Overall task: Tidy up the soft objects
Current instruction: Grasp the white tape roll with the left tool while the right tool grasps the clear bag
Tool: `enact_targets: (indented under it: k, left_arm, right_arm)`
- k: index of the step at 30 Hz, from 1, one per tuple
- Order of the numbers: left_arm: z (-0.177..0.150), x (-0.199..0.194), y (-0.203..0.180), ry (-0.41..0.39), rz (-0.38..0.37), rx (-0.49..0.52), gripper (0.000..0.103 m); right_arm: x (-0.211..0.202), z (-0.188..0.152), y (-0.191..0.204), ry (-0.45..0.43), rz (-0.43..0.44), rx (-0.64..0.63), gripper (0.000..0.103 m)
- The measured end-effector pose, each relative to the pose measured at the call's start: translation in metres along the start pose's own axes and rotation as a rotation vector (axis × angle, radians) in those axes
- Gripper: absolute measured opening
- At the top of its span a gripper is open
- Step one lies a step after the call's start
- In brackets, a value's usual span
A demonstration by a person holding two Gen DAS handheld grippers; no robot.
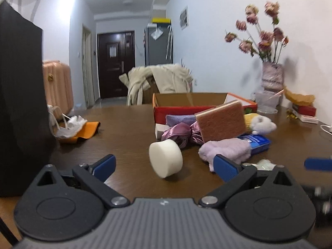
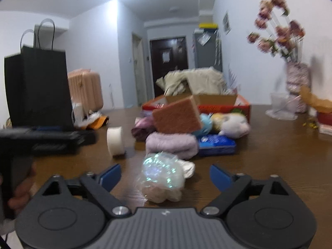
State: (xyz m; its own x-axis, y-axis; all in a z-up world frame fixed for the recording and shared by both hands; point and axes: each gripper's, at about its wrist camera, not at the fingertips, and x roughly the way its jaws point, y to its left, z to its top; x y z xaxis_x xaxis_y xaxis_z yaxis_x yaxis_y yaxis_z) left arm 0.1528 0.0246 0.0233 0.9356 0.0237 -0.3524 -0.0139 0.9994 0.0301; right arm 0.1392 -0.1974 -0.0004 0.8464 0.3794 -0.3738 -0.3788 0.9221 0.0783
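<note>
A pile of soft things lies on the brown table in front of a red cardboard box [image 1: 186,100] [image 2: 242,105]. A white foam round [image 1: 166,158] [image 2: 114,138] stands on edge just ahead of my open left gripper [image 1: 165,166]. A pink sponge [image 1: 221,122] [image 2: 176,116] leans on a lilac towel [image 1: 226,150] [image 2: 171,144], a purple satin bundle [image 1: 180,133] and a white plush [image 1: 262,124] [image 2: 235,125]. My open right gripper [image 2: 166,173] has a shiny wrapped ball [image 2: 160,176] between its fingers, not clamped.
A tall black paper bag [image 1: 20,103] [image 2: 39,87] stands at the left. White and orange bits [image 1: 78,127] lie near it. A blue packet [image 1: 258,142] [image 2: 216,144] lies by the pile. A flower vase [image 1: 271,76] [image 2: 296,85] stands far right.
</note>
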Motion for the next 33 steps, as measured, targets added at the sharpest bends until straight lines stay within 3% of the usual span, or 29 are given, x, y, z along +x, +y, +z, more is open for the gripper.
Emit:
enact_targets:
  k: [1,3,5,7,9,16,22,25,28,33]
  left_arm:
    - [0.003,0.012,-0.001,0.018,-0.001,-0.004,0.095]
    - [0.009,0.035,-0.003,0.068,-0.005,-0.025,0.084]
    - [0.012,0.054,-0.004,0.103,-0.008,-0.041,0.081]
    - [0.014,0.072,-0.003,0.140,0.018,-0.060,0.063]
    - [0.014,0.084,0.001,0.171,0.022,-0.086,0.033]
    - [0.014,0.056,0.001,0.143,0.016,-0.111,0.033]
    - [0.041,0.015,-0.008,0.041,-0.010,-0.068,0.033]
    - [0.073,0.015,-0.011,-0.019,-0.041,-0.040,0.033]
    - [0.116,0.036,-0.009,-0.031,-0.087,-0.058,0.034]
    - [0.178,0.119,-0.011,-0.007,-0.130,-0.026,0.035]
  right_arm:
    - [0.008,0.001,0.001,0.017,0.005,-0.003,0.084]
    - [0.020,0.002,-0.001,0.048,0.022,-0.003,0.069]
    - [0.032,0.003,-0.002,0.079,0.037,0.002,0.058]
    - [0.040,0.003,-0.005,0.098,0.052,0.013,0.045]
    - [0.042,0.002,-0.007,0.104,0.061,0.015,0.040]
    - [0.023,0.001,-0.011,0.075,0.091,0.010,0.036]
    - [-0.006,0.023,-0.019,-0.020,0.102,0.003,0.036]
    - [-0.008,0.062,-0.035,-0.074,0.140,0.027,0.036]
    - [0.009,0.115,-0.055,-0.095,0.190,0.034,0.036]
    - [0.084,0.207,-0.086,-0.041,0.246,0.046,0.037]
